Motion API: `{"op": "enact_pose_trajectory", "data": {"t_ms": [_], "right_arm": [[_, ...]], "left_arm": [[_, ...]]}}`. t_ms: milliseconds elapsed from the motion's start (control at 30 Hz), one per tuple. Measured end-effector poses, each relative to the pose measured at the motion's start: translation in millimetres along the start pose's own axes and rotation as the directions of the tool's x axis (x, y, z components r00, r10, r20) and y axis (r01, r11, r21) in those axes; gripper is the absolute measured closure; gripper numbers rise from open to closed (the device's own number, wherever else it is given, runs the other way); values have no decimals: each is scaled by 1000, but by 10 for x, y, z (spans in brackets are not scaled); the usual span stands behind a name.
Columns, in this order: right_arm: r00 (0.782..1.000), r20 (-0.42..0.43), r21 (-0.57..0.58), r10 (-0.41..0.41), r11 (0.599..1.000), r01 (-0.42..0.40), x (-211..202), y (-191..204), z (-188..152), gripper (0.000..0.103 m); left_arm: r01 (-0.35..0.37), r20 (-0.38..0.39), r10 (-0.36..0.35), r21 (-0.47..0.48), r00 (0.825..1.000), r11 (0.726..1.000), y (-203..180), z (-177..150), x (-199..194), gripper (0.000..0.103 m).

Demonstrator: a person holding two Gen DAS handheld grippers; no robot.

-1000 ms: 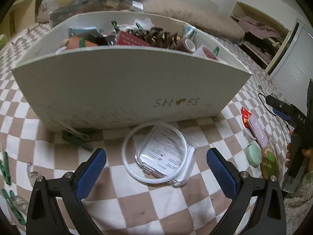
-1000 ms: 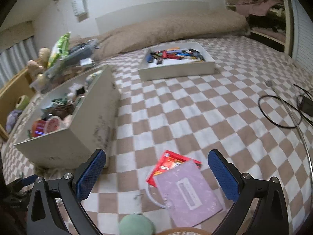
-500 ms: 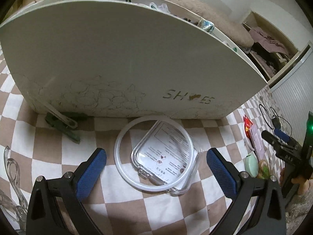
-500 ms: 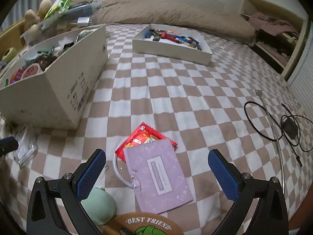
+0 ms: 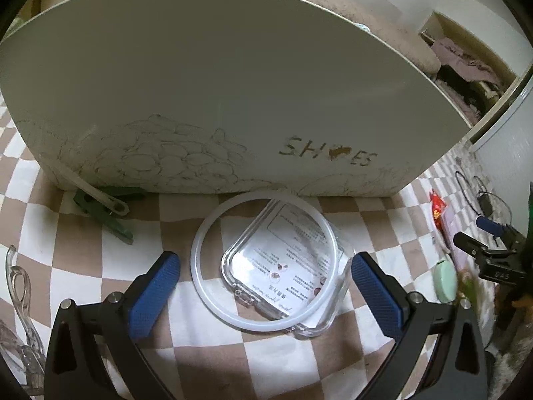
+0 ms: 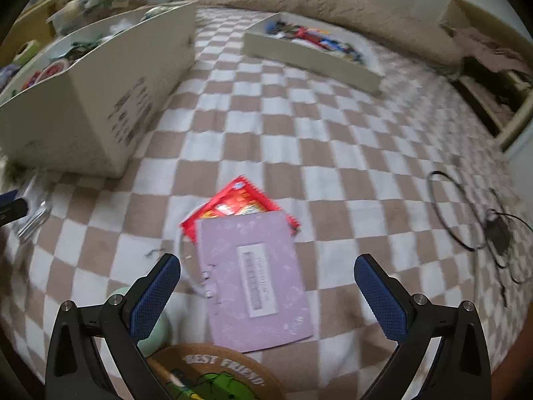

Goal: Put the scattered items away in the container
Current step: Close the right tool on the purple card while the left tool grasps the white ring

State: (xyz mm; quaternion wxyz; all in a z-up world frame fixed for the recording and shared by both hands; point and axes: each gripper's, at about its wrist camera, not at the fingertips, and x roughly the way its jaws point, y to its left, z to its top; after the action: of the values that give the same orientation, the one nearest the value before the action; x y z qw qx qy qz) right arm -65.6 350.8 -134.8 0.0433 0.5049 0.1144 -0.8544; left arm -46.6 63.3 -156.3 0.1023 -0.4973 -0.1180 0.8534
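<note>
Left gripper (image 5: 265, 286) spread wide, low at frame bottom, straddling white ring (image 5: 265, 263) atop clear case (image 5: 286, 270), likely to pinch. Shoe box (image 5: 233, 100) fills upper frame, destination. Right gripper (image 6: 266, 286) agape over purple card (image 6: 256, 276), centre frame.

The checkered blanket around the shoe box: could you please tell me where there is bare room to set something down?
Free: the checks between the shoe box, the shallow tray and the black cable. Crowded: in front of the box, with the white ring, clear case and green clip; also around the purple notebook and red packet.
</note>
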Motion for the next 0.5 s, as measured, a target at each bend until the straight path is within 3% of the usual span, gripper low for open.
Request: {"op": "enact_pose_trajectory", "data": {"t_ms": [133, 233, 433, 500], "right_arm": [[998, -38, -31, 56, 998, -58, 67, 34, 6, 0], [997, -63, -69, 41, 997, -46, 100, 45, -6, 0], [992, -90, -21, 91, 995, -94, 132, -85, -87, 0], [991, -96, -4, 97, 995, -98, 147, -143, -127, 7]], "left_arm": [[-15, 12, 14, 18, 1000, 1000, -28, -21, 2, 1], [-9, 15, 8, 23, 1000, 1000, -8, -14, 1, 1], [1, 13, -1, 30, 1000, 1000, 10, -12, 2, 1], [17, 11, -17, 16, 1000, 1000, 40, -1, -9, 1]]}}
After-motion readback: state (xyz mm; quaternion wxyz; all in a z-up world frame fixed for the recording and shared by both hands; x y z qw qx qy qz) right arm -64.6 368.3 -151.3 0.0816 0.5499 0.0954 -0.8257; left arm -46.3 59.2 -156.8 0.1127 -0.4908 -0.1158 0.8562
